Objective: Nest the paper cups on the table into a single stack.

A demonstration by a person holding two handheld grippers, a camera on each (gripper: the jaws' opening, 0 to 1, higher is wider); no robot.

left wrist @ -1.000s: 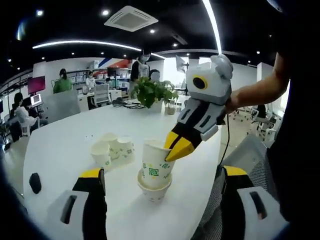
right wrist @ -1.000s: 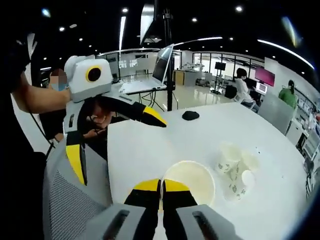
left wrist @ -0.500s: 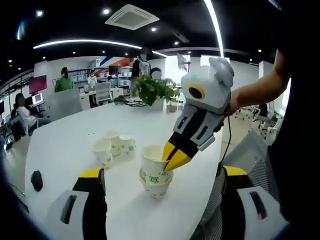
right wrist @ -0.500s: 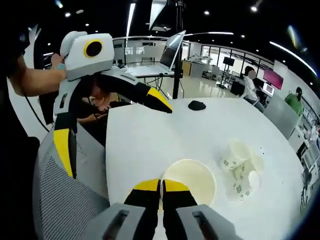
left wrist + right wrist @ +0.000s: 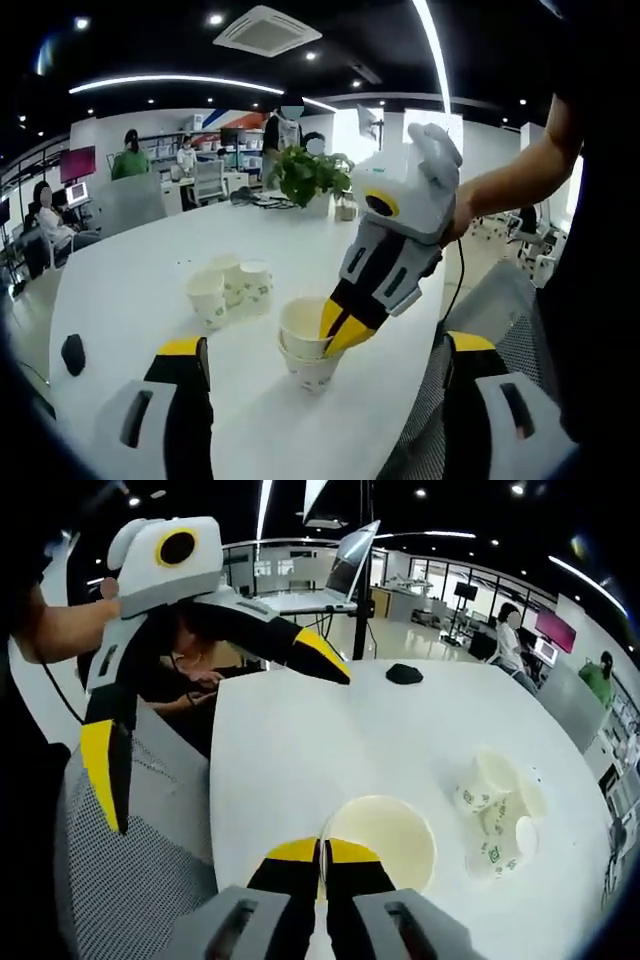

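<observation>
Cups: 2 nested [image 5: 308,345] (right gripper [image 5: 345,328] pinching rim), 3 loose [image 5: 230,290].

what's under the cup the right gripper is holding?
The white paper cup pinched by the right gripper sits nested in another white paper cup on the white table. Only the lower cup's rim and base show; its inside is covered.

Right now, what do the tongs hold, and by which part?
The right tongs pinch the top paper cup by its rim. The left tongs are open, holding nothing.
</observation>
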